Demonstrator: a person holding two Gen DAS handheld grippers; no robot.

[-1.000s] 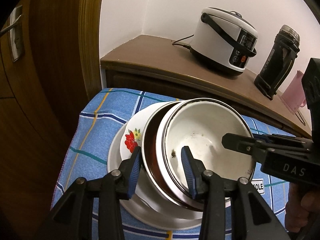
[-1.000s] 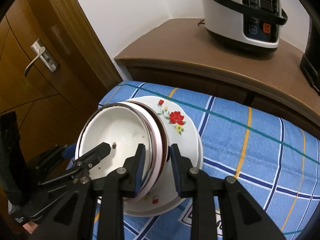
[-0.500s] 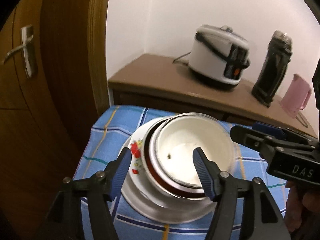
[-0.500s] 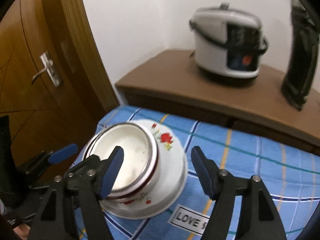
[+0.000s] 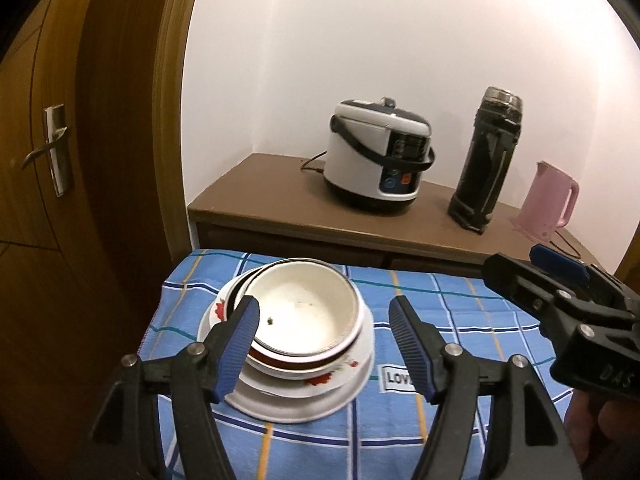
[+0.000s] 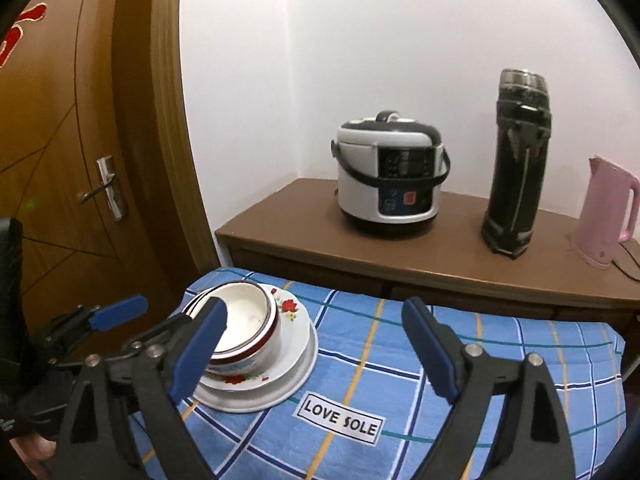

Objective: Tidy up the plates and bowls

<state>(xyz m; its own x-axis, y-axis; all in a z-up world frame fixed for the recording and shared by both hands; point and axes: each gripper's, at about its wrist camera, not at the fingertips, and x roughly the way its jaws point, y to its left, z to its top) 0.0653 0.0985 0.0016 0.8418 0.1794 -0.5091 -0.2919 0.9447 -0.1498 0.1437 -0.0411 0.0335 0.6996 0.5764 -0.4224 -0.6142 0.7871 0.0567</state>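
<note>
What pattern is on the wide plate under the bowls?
Red flowers on white, on the wide floral plate; clearest in the right wrist view.

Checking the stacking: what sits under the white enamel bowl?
The white enamel bowl nests in a red-rimmed bowl, on floral plates. Plate centres are hidden.

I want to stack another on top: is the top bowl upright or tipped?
Upright. The white bowl sits nested in the stack on the floral plate, rim level, mouth up.
</note>
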